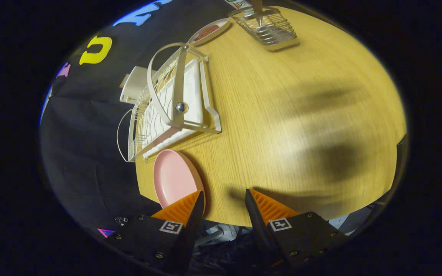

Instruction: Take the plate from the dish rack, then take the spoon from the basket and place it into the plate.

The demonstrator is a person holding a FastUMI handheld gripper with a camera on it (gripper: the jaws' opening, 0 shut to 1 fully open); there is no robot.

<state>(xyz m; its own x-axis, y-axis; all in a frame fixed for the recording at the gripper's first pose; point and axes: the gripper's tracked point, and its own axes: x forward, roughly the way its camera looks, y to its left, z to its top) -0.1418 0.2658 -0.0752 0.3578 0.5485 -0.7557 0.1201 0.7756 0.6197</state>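
Note:
A pink plate [175, 177] lies flat on the wooden table [301, 115], near the table's edge and just below the white dish rack [175, 103]. My gripper [225, 193] is open, and nothing sits between its fingers. One finger [184, 207] overlaps the plate's near rim; I cannot tell whether it touches. Far beyond the fingers, a wire basket [269, 25] stands at the other end of the table. A spoon handle [257, 7] sticks up out of it.
A small oval dish [209, 30] with something reddish in it lies between the rack and the basket. A white box [136, 84] sits behind the rack, against the black cloth wall. Bare wood stretches from the fingers to the basket.

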